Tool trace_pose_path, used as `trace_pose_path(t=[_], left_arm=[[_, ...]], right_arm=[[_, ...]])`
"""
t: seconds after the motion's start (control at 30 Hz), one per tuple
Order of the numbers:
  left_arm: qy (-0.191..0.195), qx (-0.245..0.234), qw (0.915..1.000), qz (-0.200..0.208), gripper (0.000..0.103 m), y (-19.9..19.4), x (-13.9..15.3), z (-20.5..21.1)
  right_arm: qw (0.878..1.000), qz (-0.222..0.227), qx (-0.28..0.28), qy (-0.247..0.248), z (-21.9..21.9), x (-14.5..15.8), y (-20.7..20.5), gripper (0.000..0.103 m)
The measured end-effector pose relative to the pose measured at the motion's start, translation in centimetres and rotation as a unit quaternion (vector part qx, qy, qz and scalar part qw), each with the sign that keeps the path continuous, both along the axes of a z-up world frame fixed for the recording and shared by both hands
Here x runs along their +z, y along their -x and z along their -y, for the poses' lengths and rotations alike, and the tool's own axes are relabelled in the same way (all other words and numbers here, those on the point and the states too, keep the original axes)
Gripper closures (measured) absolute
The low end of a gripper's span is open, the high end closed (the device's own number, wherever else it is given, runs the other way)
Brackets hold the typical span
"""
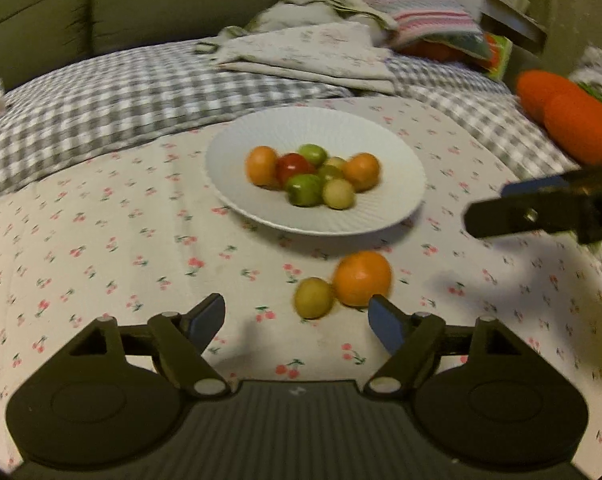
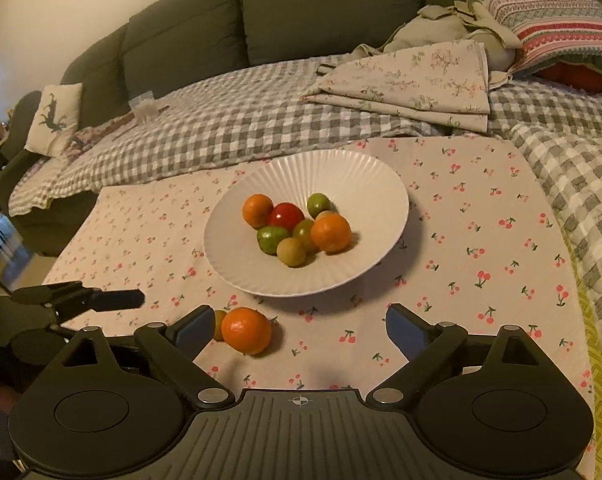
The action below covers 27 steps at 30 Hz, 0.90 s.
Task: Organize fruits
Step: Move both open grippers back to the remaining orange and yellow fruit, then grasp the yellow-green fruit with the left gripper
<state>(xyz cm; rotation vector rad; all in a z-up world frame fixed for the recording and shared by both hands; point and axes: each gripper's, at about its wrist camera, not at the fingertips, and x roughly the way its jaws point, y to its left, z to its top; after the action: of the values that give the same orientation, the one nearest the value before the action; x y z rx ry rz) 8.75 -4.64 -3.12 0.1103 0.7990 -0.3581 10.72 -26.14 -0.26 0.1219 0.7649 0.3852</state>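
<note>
A white ribbed plate (image 1: 397, 184) (image 2: 365, 184) on the cherry-print cloth holds several small fruits: orange, red, green and yellow-green. A loose orange (image 1: 363, 283) (image 2: 246, 329) and a small yellow-green fruit (image 1: 313, 297) (image 2: 219, 323) lie on the cloth in front of the plate. My left gripper (image 1: 297, 318) is open and empty, just short of these two fruits. My right gripper (image 2: 301, 328) is open and empty, with the orange near its left finger. The right gripper also shows in the left wrist view (image 1: 501, 210), and the left gripper in the right wrist view (image 2: 117, 299).
The cherry-print cloth (image 2: 481, 240) lies on a grey checked blanket (image 2: 241, 128). Folded floral sheets (image 2: 413, 80) and a striped pillow (image 2: 549, 20) lie behind the plate. Orange plush cushions (image 1: 569, 116) sit at the right. A dark sofa back (image 2: 181, 40) stands behind.
</note>
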Motion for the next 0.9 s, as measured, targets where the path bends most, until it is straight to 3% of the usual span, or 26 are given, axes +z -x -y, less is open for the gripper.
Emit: trace_pose_path(t=[0.17, 0.3, 0.6, 0.8, 0.9], left_arm=[[-0.021, -0.031, 0.9993, -0.002, 0.028, -0.4, -1.2, 1.0], [-0.028, -0.035, 0.9989, -0.011, 0.04, -1.0, -2.2, 0.9], [-0.025, -0.054, 0.9982, -0.004, 0.057, -1.9, -3.3, 1.5], [-0.021, -0.049, 0.9986, 0.001, 0.079, -2.1, -3.2, 1.3], [-0.016, -0.048, 0.9987, 0.001, 0.079, -2.2, -3.2, 1.1]], right_arm=[[1.0, -0.008, -0.003, 0.002, 0.0, -0.3, -0.1, 0.009], [1.0, -0.009, -0.007, 0.006, 0.2, -0.5, -0.2, 0.009], [1.0, -0.014, -0.002, 0.012, -0.3, -0.9, -0.4, 0.009], [1.0, -0.015, 0.001, 0.019, -0.5, -1.2, -0.5, 0.009], [1.0, -0.015, 0.001, 0.02, -0.5, -1.2, -0.6, 0.009]])
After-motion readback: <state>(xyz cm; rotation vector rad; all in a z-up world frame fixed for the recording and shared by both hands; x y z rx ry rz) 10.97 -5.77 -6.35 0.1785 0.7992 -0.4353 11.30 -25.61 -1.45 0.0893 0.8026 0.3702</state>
